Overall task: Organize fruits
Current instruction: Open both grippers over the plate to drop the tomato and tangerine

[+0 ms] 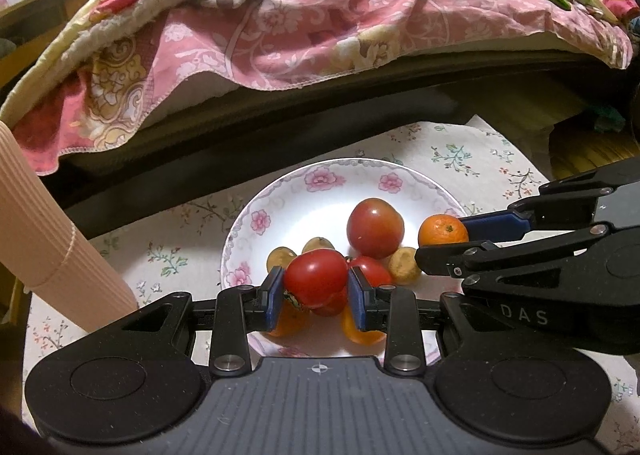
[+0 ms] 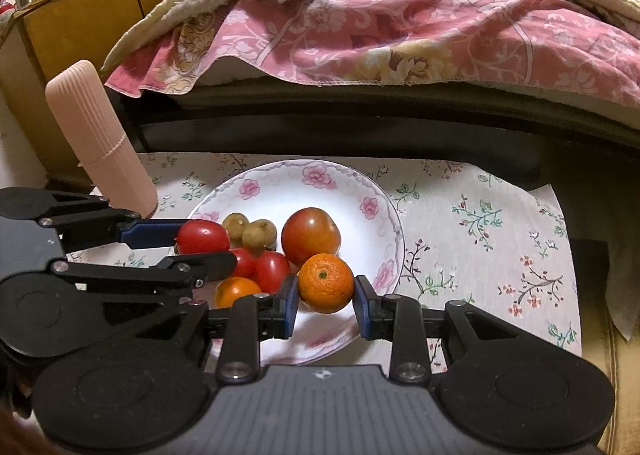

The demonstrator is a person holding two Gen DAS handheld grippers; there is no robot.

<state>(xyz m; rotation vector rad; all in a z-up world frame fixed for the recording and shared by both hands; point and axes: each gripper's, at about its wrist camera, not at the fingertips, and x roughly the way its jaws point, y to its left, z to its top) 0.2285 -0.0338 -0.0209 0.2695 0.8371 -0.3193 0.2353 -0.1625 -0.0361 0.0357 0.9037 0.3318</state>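
Note:
A white floral plate holds a large tomato, small red tomatoes, several brown longans and oranges. My left gripper is shut on a small red tomato just above the pile. My right gripper is shut on a mandarin orange over the plate's right side.
The plate sits on a floral cloth. A ribbed pink roll stands at the left. A dark bed edge with a pink quilt runs along the back. A wooden cabinet stands at the far left.

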